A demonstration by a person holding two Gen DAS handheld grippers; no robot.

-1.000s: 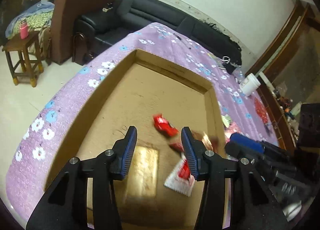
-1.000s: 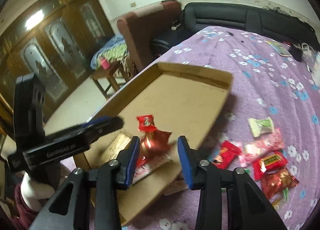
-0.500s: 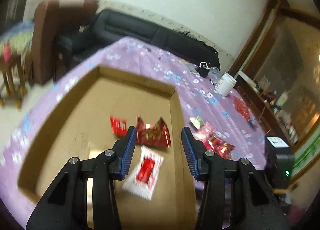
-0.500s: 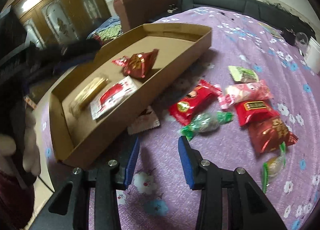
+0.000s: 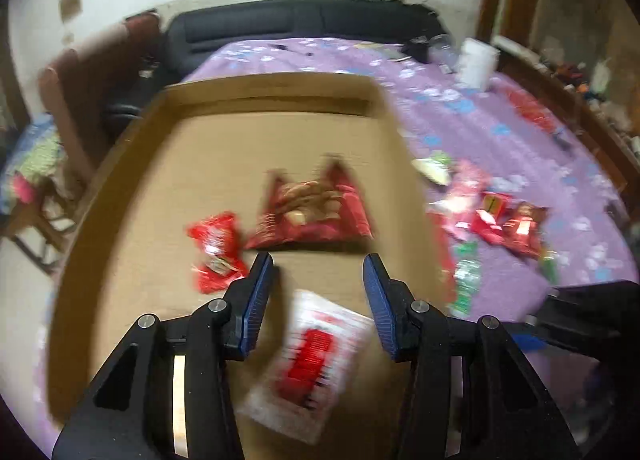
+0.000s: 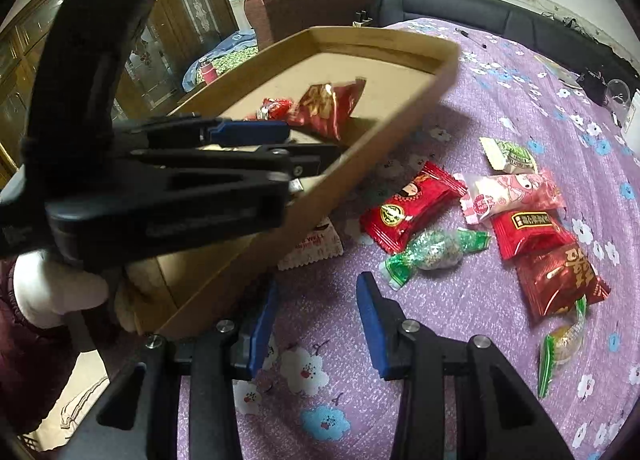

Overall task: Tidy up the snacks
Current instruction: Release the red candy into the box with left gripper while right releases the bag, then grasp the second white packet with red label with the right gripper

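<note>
Two sets of blue fingers stand apart with nothing between them. The left gripper [image 5: 318,284] hangs over the cardboard tray [image 5: 120,163], its fingers framing bare cardboard; just beyond their tips lies a dark red bag [image 5: 316,207], to the left of it a small red sweet [image 5: 214,244], and beneath the fingers a white packet with a red label [image 5: 316,360]. That view is blurred, so finer detail is lost.

The right gripper [image 6: 316,300] is tilted down at the purple flowered cloth [image 6: 440,340] just right of the tray's near wall, over bare cloth. A little farther out lie a green twist-wrapped sweet [image 6: 434,250] and a red pouch [image 6: 412,205], with a pink packet [image 6: 512,193], a pale green packet [image 6: 512,153] and more red bags [image 6: 560,280] to the right. A white packet [image 6: 316,244] is partly tucked under the tray's edge.

The step in hand looks like fetching the next loose snack. The green sweet is nearest: bring the right fingers forward, straddle its bulging middle rather than the thin twisted ends, and close only once the tips are low on the cloth, since crinkly wrappers slide.
</note>
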